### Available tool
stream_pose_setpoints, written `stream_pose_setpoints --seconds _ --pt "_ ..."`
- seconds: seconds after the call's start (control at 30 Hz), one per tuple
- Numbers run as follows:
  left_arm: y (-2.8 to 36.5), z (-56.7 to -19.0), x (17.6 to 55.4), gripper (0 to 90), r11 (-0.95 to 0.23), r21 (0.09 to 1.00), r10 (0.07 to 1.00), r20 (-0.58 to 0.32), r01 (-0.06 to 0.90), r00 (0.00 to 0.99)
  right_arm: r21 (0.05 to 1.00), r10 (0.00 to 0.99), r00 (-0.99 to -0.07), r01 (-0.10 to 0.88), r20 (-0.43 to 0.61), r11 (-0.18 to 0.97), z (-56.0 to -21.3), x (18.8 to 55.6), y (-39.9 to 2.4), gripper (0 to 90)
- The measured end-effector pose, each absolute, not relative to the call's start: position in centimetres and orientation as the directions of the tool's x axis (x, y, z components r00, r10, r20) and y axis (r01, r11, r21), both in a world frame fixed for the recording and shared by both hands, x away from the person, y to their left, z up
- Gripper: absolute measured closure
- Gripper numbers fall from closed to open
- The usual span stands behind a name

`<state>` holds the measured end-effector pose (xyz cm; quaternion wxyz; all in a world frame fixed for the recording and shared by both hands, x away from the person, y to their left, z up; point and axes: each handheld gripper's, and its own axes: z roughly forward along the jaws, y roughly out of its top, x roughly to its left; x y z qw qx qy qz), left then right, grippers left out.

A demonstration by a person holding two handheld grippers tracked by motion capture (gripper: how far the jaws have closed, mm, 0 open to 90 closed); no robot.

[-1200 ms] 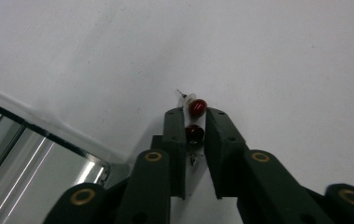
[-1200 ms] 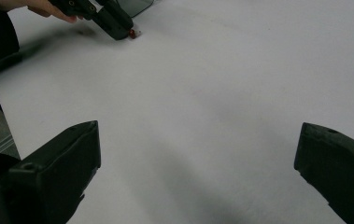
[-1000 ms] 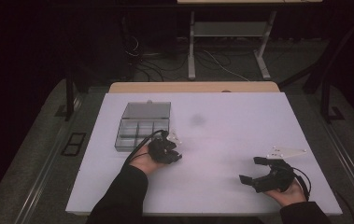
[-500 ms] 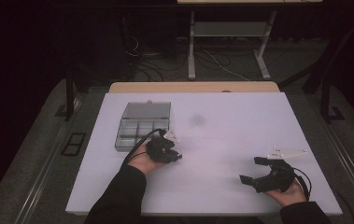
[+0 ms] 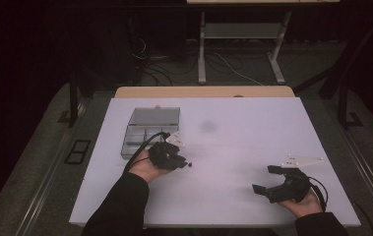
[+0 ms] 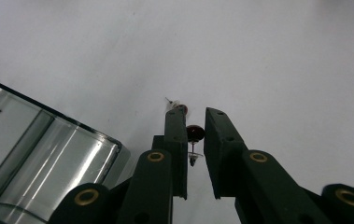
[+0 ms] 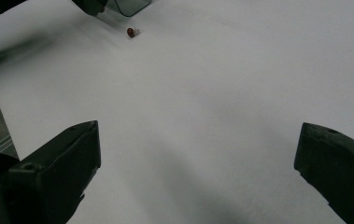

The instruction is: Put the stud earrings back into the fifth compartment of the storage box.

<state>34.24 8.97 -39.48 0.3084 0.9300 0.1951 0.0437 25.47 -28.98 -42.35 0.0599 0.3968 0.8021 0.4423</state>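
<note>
At left gripper (image 6: 195,116) tips: tiny red-headed stud (image 6: 194,133), pinched between narrow, near-closed jaws, head at the pads, thin pin hanging down toward the camera. Just off the table (image 5: 253,137), right beside clear compartment box (image 6: 34,154). Second stud (image 6: 179,105) lying on the table just past the left jaw tip, also visible from the right gripper view (image 7: 131,31).

Right gripper (image 5: 272,179): jaws wide, nothing between them, resting low at the near right, well apart from the rest.

Handling guess:
- Near weightless, so no lift load, but easy to flick or drop.
- Head hard, round, probably slick; prone to squirting out of flat pads.
- Pin thin, likely bendable; no squeezing there.
- Best hold: across the head, centred on the pads, light force.
- Small target, hard to re-find on white if dropped; release low over a box compartment.
</note>
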Motion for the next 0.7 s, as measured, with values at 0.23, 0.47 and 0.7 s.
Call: stream_pose_setpoints --seconds 0.23,0.47,0.7 --pt "9.5 -38.1 34.1 78.4 -0.718 0.611 0.39 -0.045 0.334 0.92 0.761 0.689 -0.68 0.578 0.25 0.294 -42.3 25.5 -29.0 0.3" --pt "10.3 -37.0 34.4 78.4 -0.71 0.62 0.401 -0.033 0.334 0.915 0.761 0.69 -0.679 0.579 0.251 0.293 -42.3 25.5 -29.1 0.3" --pt "11.4 -35.9 34.8 78.4 -0.687 0.638 0.431 -0.028 0.348 0.902 0.76 0.689 -0.68 0.579 0.251 0.294 -42.3 25.5 -29.1 0.3"
